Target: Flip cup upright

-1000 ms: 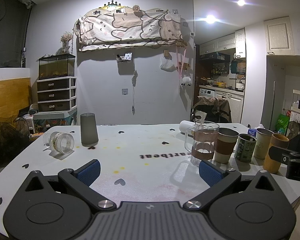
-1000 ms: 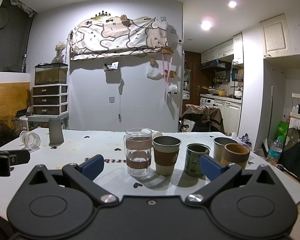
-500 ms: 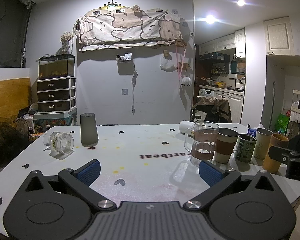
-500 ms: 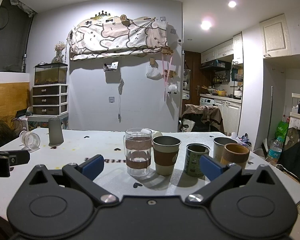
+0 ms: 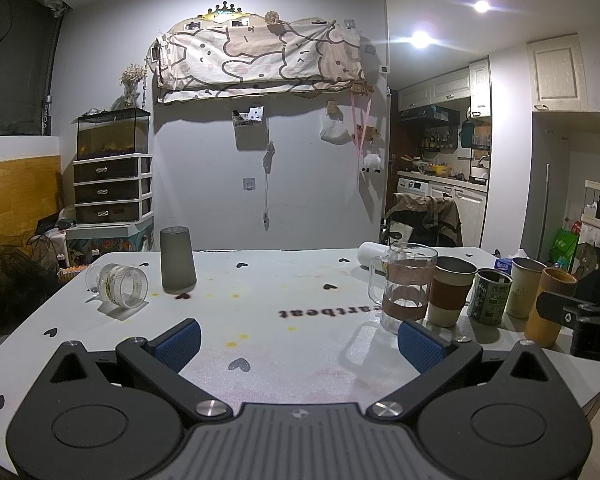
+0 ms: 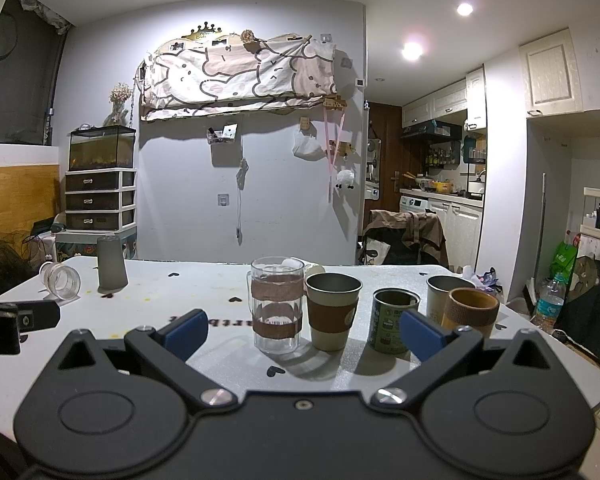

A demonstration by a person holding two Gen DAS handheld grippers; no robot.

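Note:
A grey cup (image 5: 178,259) stands upside down at the far left of the white table (image 5: 284,344); it also shows in the right wrist view (image 6: 111,263). A clear glass cup (image 5: 118,285) lies on its side to its left, also visible in the right wrist view (image 6: 61,280). A white cup (image 5: 372,255) lies on its side behind the glass mug. My left gripper (image 5: 298,344) is open and empty over the table's near middle. My right gripper (image 6: 302,334) is open and empty, in front of the upright cups.
A row of upright cups stands at the right: a glass mug with brown bands (image 6: 276,304), a brown-sleeved cup (image 6: 332,310), a green tin cup (image 6: 394,320), a beige cup (image 6: 446,290) and an orange cup (image 6: 470,308). Drawers with a fish tank (image 5: 112,184) stand behind the table.

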